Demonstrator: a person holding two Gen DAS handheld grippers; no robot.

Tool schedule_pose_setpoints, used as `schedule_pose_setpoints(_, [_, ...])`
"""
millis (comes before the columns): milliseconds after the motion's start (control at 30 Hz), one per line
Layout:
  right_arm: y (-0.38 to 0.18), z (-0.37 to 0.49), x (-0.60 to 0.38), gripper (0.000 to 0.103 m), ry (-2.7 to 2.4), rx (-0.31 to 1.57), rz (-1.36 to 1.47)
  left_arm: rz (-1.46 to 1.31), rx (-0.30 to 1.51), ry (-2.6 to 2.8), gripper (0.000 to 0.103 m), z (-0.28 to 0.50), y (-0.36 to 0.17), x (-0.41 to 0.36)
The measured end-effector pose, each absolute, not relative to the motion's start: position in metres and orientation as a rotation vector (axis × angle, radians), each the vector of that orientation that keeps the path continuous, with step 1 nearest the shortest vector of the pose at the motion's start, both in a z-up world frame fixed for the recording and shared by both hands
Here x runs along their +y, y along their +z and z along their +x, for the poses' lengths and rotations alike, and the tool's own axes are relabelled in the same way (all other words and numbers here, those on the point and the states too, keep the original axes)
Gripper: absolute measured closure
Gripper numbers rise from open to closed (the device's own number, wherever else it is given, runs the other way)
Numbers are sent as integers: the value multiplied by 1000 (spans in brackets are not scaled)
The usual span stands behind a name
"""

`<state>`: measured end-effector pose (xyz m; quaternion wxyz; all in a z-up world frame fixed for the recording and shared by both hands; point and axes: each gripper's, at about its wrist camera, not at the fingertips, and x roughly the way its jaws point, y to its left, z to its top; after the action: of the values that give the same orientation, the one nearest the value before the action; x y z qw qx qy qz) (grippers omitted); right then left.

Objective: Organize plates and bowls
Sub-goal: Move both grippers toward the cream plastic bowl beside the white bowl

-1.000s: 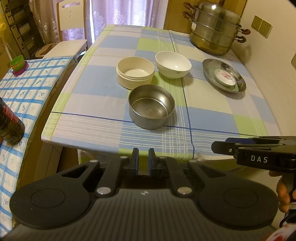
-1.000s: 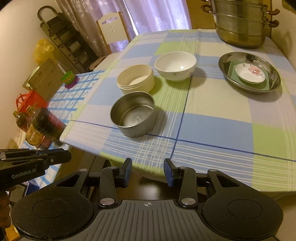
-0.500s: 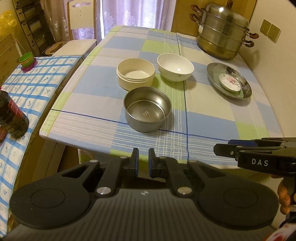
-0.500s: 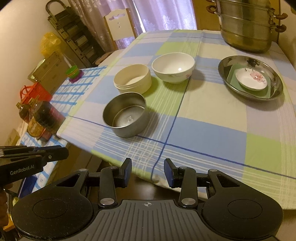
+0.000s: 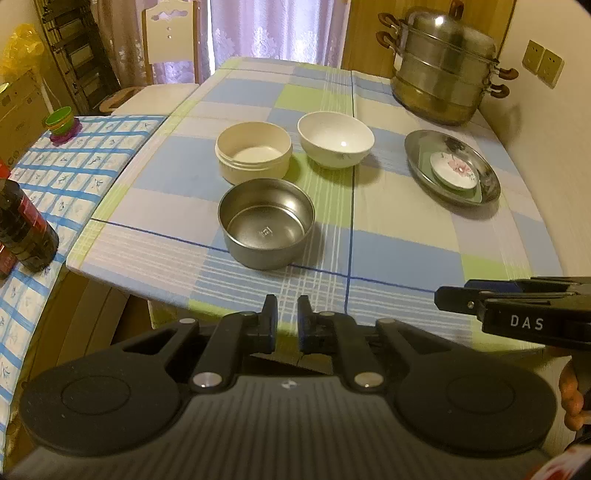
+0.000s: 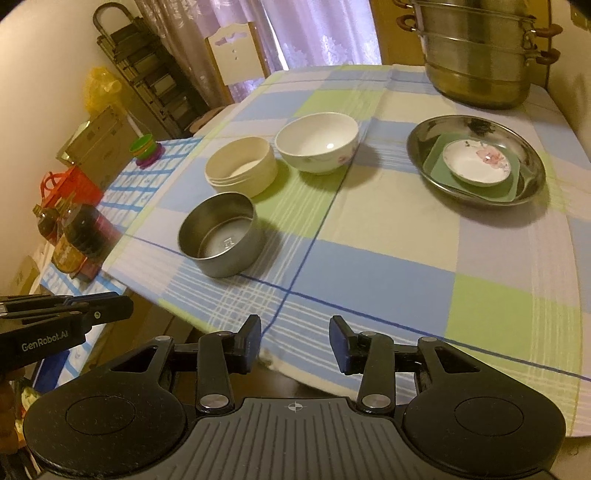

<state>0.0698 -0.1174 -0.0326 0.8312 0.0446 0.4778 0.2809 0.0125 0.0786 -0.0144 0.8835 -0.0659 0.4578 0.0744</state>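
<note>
- Bowls and plates sit in two groups on the tabletop (image 5: 399, 254), which is covered by a checked cloth of blue, green and white squares with thin dark blue lines.
- Nearest the front edge is a round, straight-walled stainless-steel bowl (image 5: 266, 228) (image 6: 221, 239), upright and empty, with a small stamped mark on its floor.
- Just behind it stands a cream, cylindrical plastic bowl (image 5: 254, 152) (image 6: 242, 168) with a ridged band under the rim; the two are very close, though contact cannot be judged.
- Just beside the cream one, to the right, is a white porcelain bowl (image 5: 335, 139) (image 6: 317, 142) with a rounded body and a faint pink flower print on its outer wall.
- Well apart, on the right side, a shallow round steel plate (image 5: 452, 167) (image 6: 475, 159) holds a pale green square dish (image 6: 511, 186), and on that lies a small white saucer with a pink flower (image 5: 455, 170) (image 6: 477, 162).
- At the far right corner stands a tall, lidded, multi-tier steel steamer pot (image 5: 443, 66) (image 6: 480, 51).
- The left tool (image 5: 287, 319) hangs before the near edge, its fingers nearly together with a narrow gap, holding nothing.
- The right tool (image 6: 294, 343) also hangs before the edge, fingers spread wide and empty.
- A lower side table with a blue grid cloth (image 5: 66, 162) carries a dark bottle (image 5: 24, 229) and stacked green and purple cups (image 5: 61, 123).
- Behind are a white chair (image 5: 170, 33), lilac curtains (image 5: 277, 26) and a dark rack (image 6: 147, 74).
</note>
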Motion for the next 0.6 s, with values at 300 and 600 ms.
schedule_pose_setpoints(300, [-31, 89, -123, 61, 582, 998, 119, -134, 938, 225, 90, 23, -11, 93])
schedule_pose_setpoints(600, [-27, 111, -108, 61, 551, 973, 149, -141, 918, 231, 90, 63, -11, 133])
